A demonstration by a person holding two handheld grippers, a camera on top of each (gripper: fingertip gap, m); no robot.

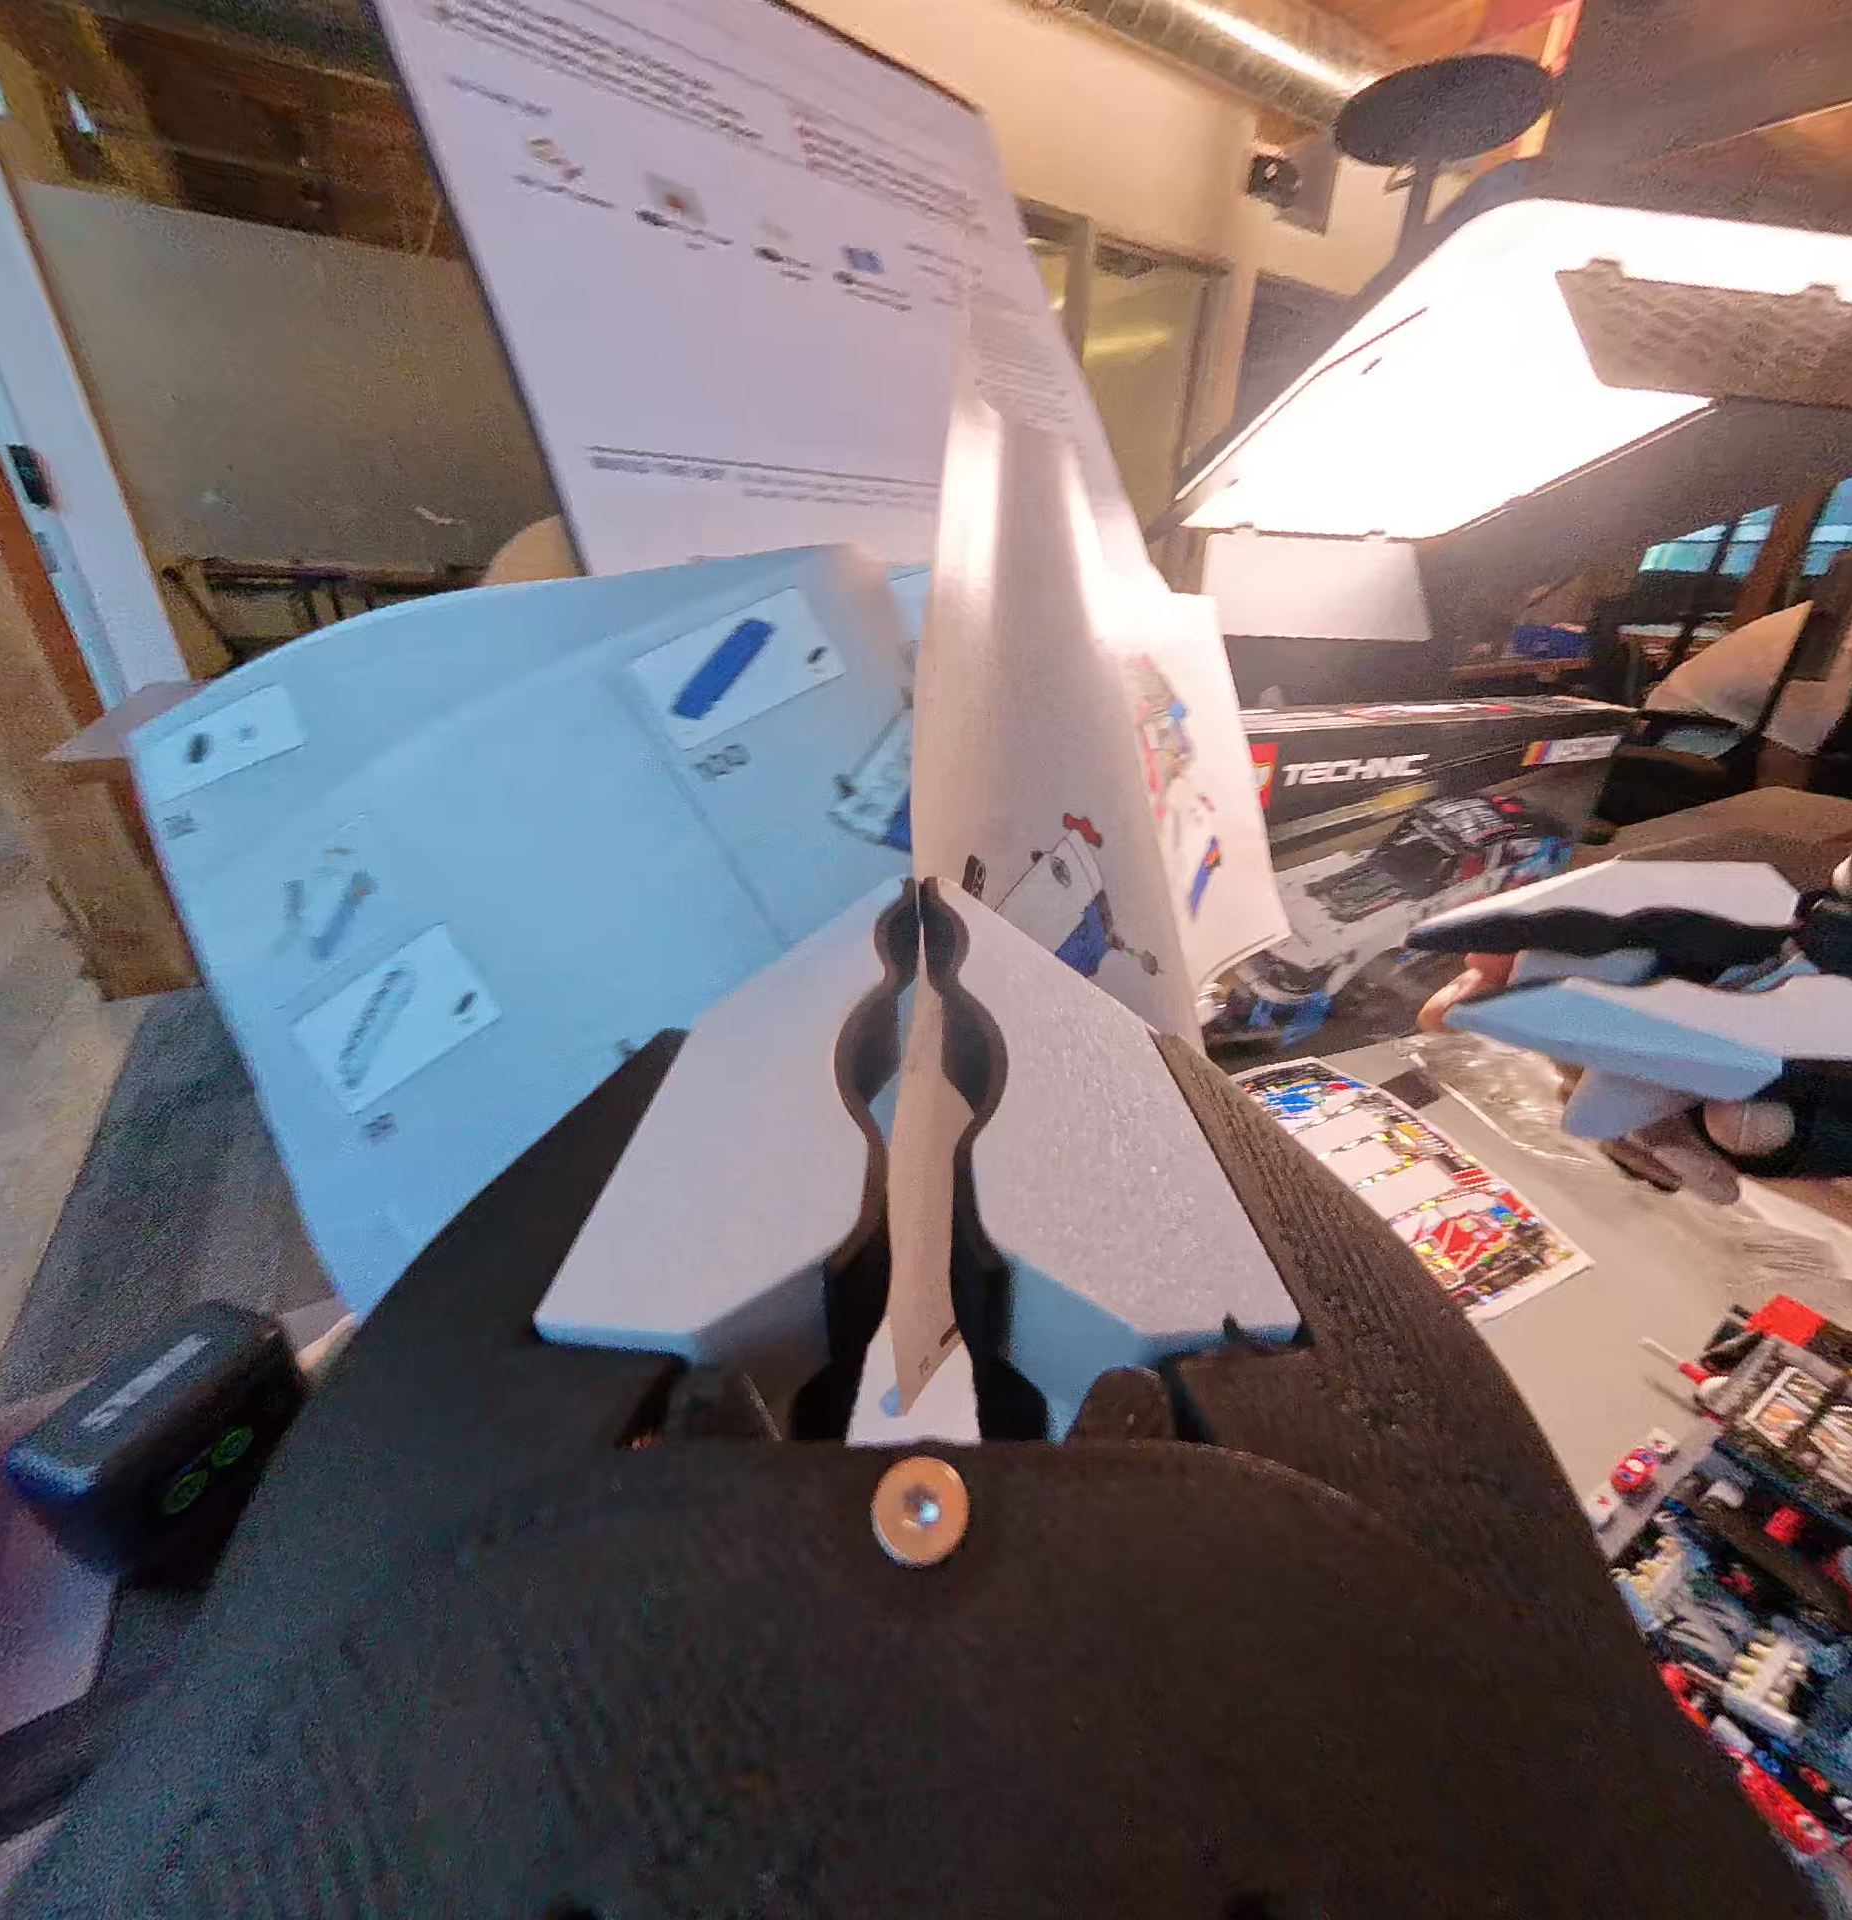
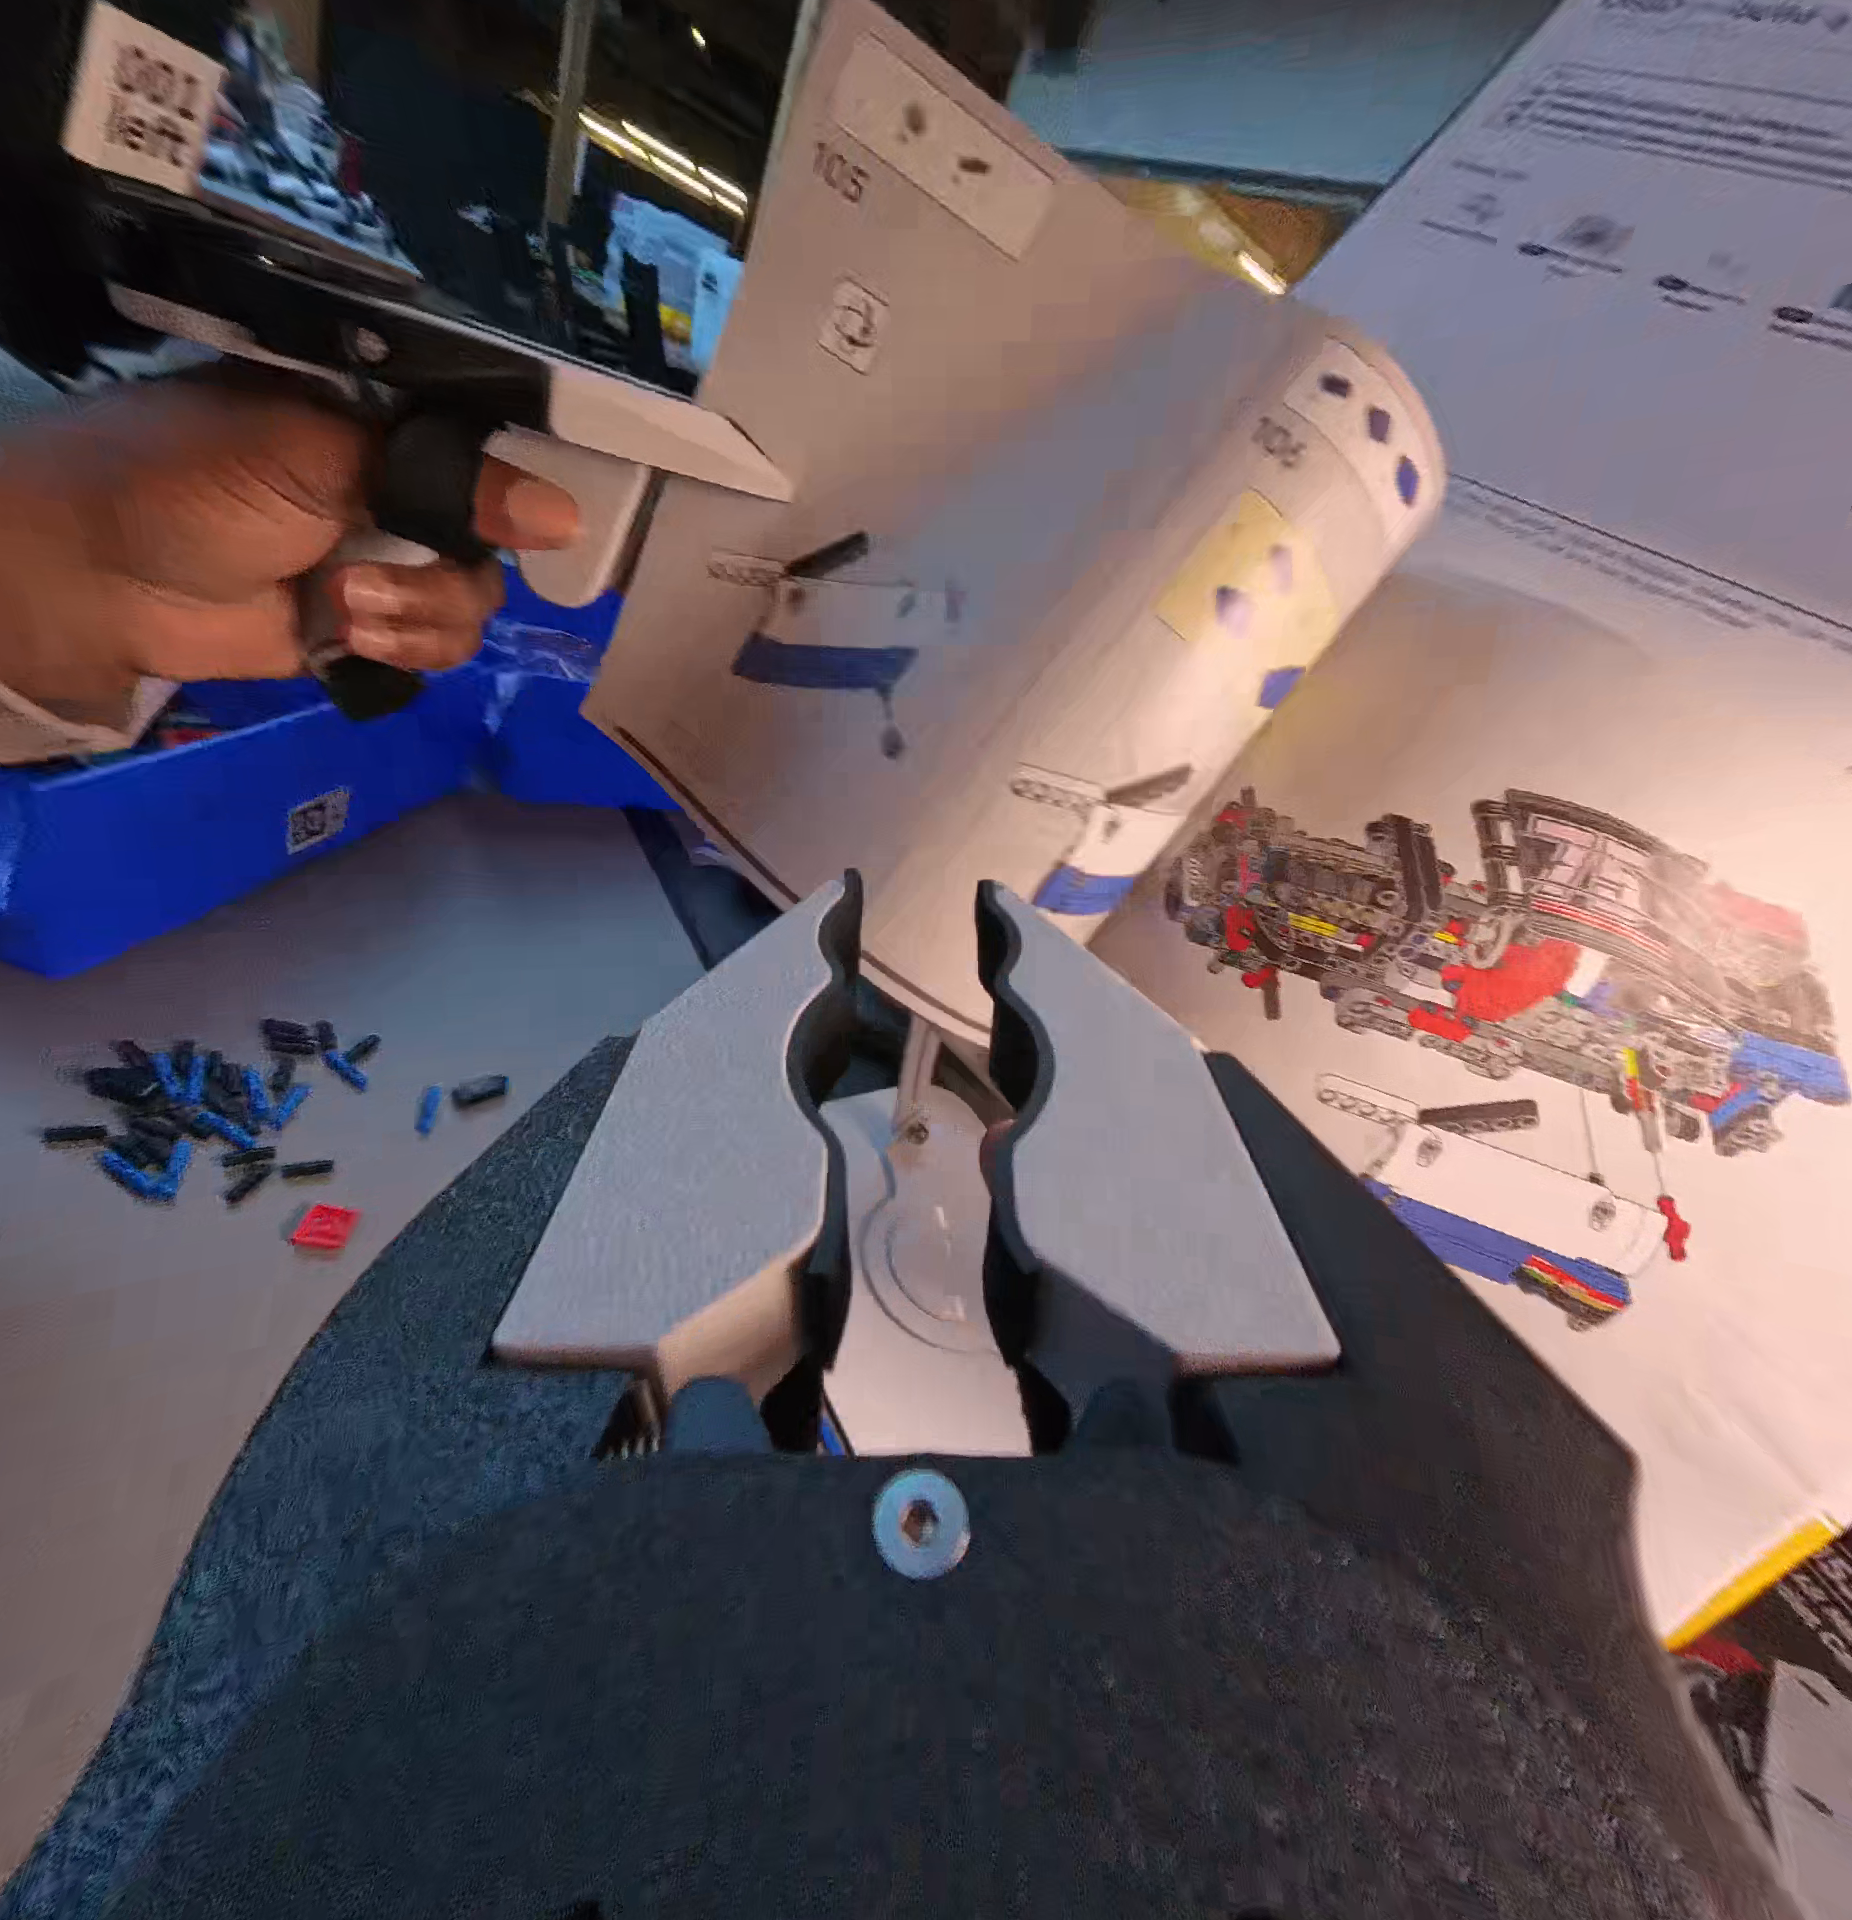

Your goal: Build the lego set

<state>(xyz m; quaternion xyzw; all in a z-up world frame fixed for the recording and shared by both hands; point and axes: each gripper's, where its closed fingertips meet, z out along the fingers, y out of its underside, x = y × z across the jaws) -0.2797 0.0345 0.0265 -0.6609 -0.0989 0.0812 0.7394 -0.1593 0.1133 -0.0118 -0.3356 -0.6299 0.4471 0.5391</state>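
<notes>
The instruction booklet [image 2: 1524, 1039] lies open on the table, showing a drawing of the car. My left gripper [image 1: 920, 896] is shut on one of its pages [image 1: 1047, 707] and holds it upright; more pages [image 1: 465, 894] curl to the left. In the right wrist view the left gripper [image 2: 683, 478] grips the raised page [image 2: 901, 468] at the upper left. My right gripper [image 2: 917, 906] is open, its jaws on either side of the curled page fold [image 2: 1005, 831] without closing on it. It also shows in the left wrist view [image 1: 1431, 982] at the right. The part-built Lego model [image 1: 1784, 1507] sits at the lower right.
A blue bin [image 2: 226, 821] stands at the left on the grey table [image 2: 486, 935]. Several small blue and black pins [image 2: 205, 1112] and a red tile [image 2: 324, 1226] lie loose before it. The set's black box [image 1: 1421, 774] and a sticker sheet [image 1: 1410, 1174] lie behind the booklet. One gripper's finger ends stand about 15 cm off the other's. The part-built Lego model [image 1: 1784, 1507] is about 30 cm from my right fingertips and 45 cm from my left.
</notes>
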